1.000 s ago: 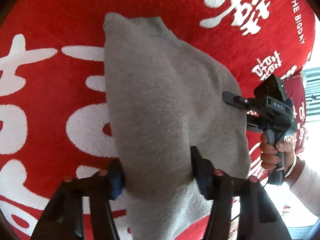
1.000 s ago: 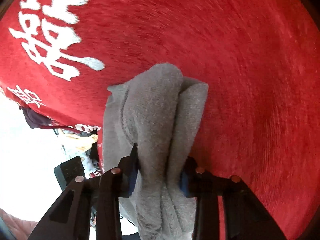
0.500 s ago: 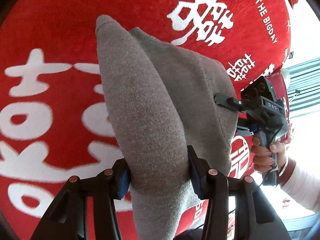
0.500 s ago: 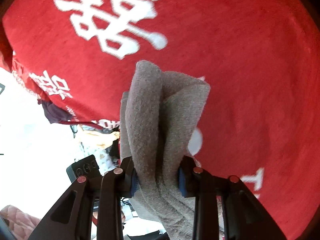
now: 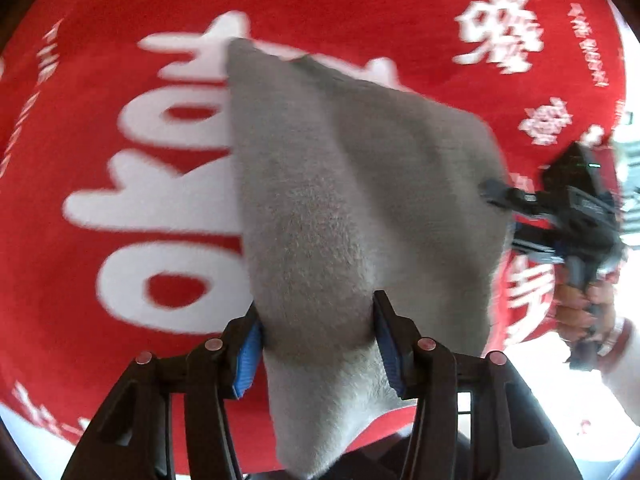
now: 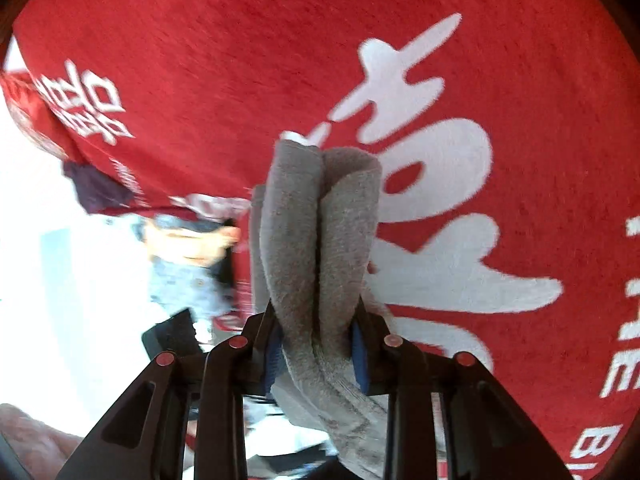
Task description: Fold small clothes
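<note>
A small grey knit garment (image 5: pixel 352 184) hangs between both grippers above the red cloth. My left gripper (image 5: pixel 318 336) pinches one bunched end between its blue pads; its jaws are opening slightly, with the cloth still pressed between them. In the left wrist view my right gripper (image 5: pixel 500 216) grips the garment's far edge at the right, held by a hand (image 5: pixel 580 312). From the right wrist view, my right gripper (image 6: pixel 316 344) is shut on several folded layers of the grey garment (image 6: pixel 320 220). The garment's lower part hangs out of sight below the fingers.
A red cloth with large white characters (image 5: pixel 120 160) covers the surface under the garment; the same red cloth (image 6: pixel 200 60) ends at an edge on the left of the right wrist view. Beyond that edge lie bright floor and a blurred person (image 6: pixel 184 248).
Both grippers have carried the grey garment sideways over the red cloth and a little up. The big white characters now lie beneath it. Both grips have held.
</note>
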Available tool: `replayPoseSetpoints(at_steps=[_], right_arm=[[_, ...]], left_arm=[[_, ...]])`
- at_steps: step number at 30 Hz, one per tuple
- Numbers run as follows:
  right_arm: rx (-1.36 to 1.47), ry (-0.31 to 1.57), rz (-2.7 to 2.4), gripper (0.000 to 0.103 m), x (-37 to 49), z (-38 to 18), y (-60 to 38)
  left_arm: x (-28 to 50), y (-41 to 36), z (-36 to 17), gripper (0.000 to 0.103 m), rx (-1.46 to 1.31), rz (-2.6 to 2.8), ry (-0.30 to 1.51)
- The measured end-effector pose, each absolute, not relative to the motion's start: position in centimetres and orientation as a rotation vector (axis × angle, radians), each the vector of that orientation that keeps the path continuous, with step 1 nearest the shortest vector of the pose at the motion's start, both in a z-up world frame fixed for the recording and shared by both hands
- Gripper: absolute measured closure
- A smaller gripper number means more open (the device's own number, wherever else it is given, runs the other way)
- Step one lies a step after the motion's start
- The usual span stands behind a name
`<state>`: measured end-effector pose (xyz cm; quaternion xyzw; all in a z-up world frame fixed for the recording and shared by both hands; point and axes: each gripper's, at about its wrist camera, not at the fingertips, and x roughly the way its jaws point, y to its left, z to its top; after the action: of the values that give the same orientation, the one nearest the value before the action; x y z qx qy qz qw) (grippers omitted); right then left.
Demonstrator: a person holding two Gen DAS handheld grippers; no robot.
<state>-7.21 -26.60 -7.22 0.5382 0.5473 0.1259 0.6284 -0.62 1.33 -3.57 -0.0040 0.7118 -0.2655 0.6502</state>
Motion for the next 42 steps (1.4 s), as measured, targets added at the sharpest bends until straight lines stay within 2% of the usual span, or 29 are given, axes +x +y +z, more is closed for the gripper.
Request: replayPoseSetpoints(at_steps=[2,6,9,11,12,17,20,25,42], right_arm=[[1.146,1.292,0.18,0.071,-7.3,-7.1,-27.6],[0.965,1.335,0.066,0.068,-7.7,-5.1,-28.3],[0.941,1.321,0.086,0.068,-8.6,-3.3,-28.3],[0.956,1.333,0.12,0.057,-9.3,-2.9,-27.3],[0.967,1.353,0.138,0.056,-9.8,-3.0,-26.7],[0.985,1.457,0.142,0.057,-11.0,-4.8,-23.2],[0.913,1.474,0.107,0.088,-11.0,-5.0,-22.0],[0.688,1.503,0.037,0.091,-11.3,-5.0,-20.7],[0.627,1.508,-0.025,0.09,-11.9,-4.3,-20.1]], left_arm=[[-0.5,2.3,-3.9,0.05,-0.029,-0.563,1.621],[-0.6,2.9,-3.0,0.027,0.033,-0.487,1.59],[-1.0,3.1,-2.1,0.026,0.085,-0.457,1.543],[-1.3,2.7,-1.6,0.004,0.122,-0.428,1.517],[-1.2,2.7,-1.4,0.0,0.14,-0.412,1.505],[-1.4,2.2,-0.6,0.0,0.165,-0.37,1.471],[-1.7,2.3,-0.1,0.0,0.179,-0.341,1.436],[-2.0,2.5,-0.1,0.0,0.22,-0.276,1.426],[-3.0,1.7,-0.4,0.0,0.251,-0.285,1.499]])
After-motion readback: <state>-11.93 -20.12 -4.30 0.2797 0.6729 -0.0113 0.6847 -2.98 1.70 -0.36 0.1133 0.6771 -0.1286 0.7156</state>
